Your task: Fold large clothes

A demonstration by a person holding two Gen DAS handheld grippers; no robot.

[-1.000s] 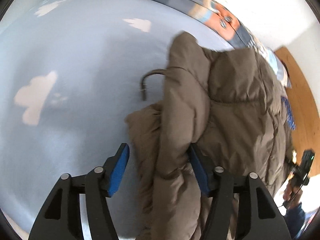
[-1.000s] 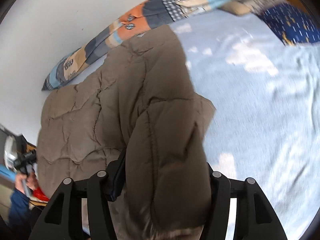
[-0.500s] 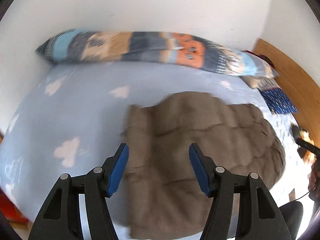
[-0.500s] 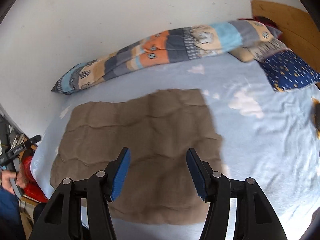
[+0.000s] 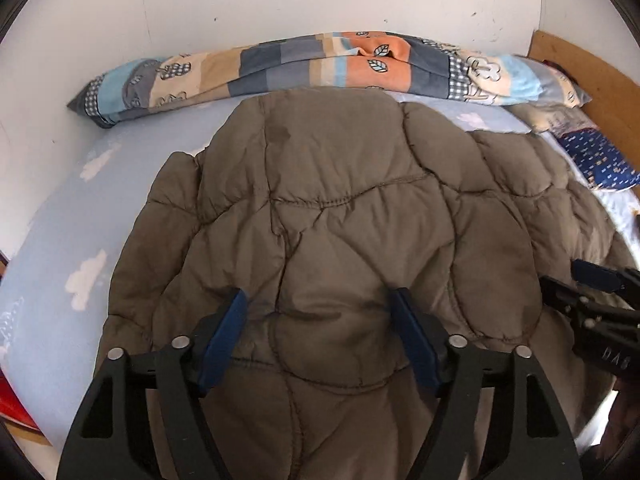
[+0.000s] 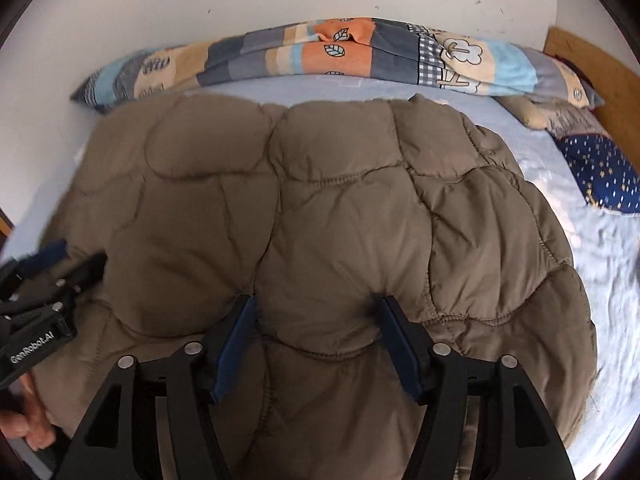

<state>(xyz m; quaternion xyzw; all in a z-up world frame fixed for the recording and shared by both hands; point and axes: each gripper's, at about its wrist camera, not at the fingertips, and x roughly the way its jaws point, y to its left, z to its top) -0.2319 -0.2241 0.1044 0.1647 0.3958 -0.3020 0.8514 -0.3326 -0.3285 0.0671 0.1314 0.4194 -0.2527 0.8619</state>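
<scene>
Both grippers we hold stand over the near part of a brown quilted jacket (image 5: 340, 208) spread on the bed. Our left gripper (image 5: 320, 332) has its blue pads (image 5: 224, 340) apart, with a puffed fold of the jacket bulging up between them; its jaws have just been opening, and we cannot say for sure whether the pads press on the cloth. Our right gripper (image 6: 316, 336) shows much the same: blue pads (image 6: 236, 340) apart, jaws just opened further, a swell of the padded fabric rising between them and touching at least the inner faces. Each gripper shows at the side of the other's view, the two near one another above the near edge of the bed.

The jacket lies across the middle of the light blue sheet (image 5: 60, 240) with its white cloud print, its far edge near a long patchwork pillow (image 5: 320, 64) along the wall edge of the bed. Toward the right corner lies a dark blue dotted cushion (image 6: 604, 172), beside a wooden headboard (image 5: 592, 76). Fingers (image 6: 36, 428) show at the lower left of the right view.
</scene>
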